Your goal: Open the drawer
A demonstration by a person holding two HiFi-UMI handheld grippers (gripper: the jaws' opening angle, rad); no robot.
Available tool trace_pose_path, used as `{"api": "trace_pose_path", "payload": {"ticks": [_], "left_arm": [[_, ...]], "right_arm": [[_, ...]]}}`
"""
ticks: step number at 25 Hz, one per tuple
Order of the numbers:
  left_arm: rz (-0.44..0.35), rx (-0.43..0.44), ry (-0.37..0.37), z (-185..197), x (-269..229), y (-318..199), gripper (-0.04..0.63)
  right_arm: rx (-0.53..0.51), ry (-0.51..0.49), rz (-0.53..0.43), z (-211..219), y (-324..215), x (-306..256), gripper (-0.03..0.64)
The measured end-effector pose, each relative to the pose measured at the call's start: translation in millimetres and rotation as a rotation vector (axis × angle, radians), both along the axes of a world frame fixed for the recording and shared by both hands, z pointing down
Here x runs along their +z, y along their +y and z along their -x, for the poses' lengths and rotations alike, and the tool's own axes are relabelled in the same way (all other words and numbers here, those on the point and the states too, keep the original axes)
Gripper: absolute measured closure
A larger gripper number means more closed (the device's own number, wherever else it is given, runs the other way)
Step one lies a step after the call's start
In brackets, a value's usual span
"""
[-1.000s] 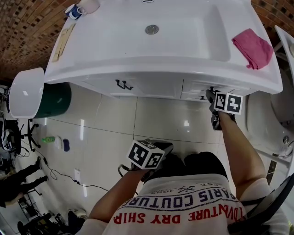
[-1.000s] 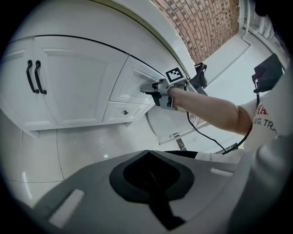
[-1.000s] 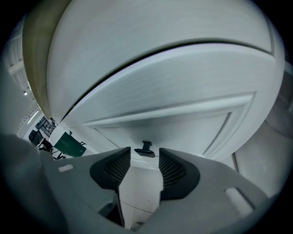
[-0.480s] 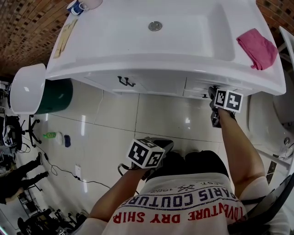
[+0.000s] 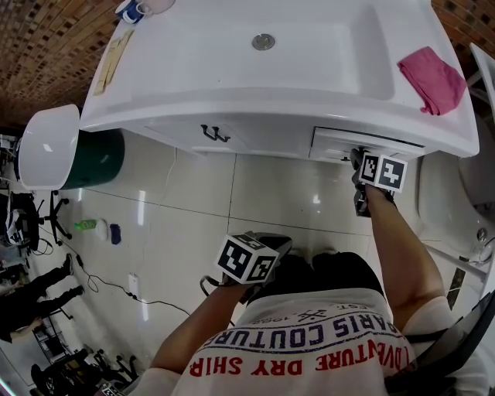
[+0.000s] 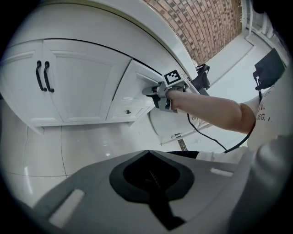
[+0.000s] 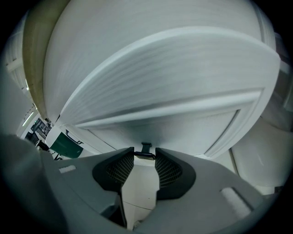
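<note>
The white drawer [image 5: 340,145] sits under the sink counter's right side, pulled out a little with a dark gap along its top. My right gripper [image 5: 355,159] reaches its front from below. In the right gripper view its two mesh pads flank the small black drawer handle [image 7: 146,147], and the right gripper [image 7: 144,157] is shut on it. The left gripper view shows the same drawer [image 6: 137,87] with the right gripper [image 6: 153,90] at it. My left gripper [image 5: 280,247] hangs low over the floor tiles, away from the cabinet; the left gripper [image 6: 151,176] is shut and empty.
Two cabinet doors with black handles [image 5: 210,135] are left of the drawer. A pink cloth [image 5: 431,76] lies on the counter's right end, a cup [image 5: 133,12] at its far left. A green bin [image 5: 91,164] stands left, a white toilet [image 5: 456,193] right.
The drawer front has come out slightly from the cabinet, showing a dark gap above it. The right gripper has stayed on the handle; the left has not moved.
</note>
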State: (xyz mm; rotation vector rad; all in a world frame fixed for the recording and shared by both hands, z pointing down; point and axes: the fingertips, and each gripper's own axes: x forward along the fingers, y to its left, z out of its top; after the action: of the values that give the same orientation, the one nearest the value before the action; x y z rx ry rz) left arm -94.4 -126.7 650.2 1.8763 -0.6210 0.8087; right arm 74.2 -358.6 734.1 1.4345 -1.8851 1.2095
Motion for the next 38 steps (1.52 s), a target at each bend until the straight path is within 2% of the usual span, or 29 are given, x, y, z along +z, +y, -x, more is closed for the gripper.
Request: {"api": "trace_pose_path", "payload": {"ticks": [11, 24, 38], "left_arm": [[0.019, 0.041, 0.005, 7.3, -42.1, 20.2, 0.601], [0.041, 0.072, -0.007, 21.9, -57.9, 41.5, 0.601], [0.021, 0.102, -0.024, 24.4, -72.5, 43.3, 0.601]], "right_arm": [[-0.004, 0.021, 0.093, 4.7, 70.5, 0.4, 0.467], [-0.007, 0.041, 0.157, 9.0, 134.5, 2.9, 0.469], [-0.009, 0.053, 0.167, 7.3, 161.6, 0.5, 0.471]]}}
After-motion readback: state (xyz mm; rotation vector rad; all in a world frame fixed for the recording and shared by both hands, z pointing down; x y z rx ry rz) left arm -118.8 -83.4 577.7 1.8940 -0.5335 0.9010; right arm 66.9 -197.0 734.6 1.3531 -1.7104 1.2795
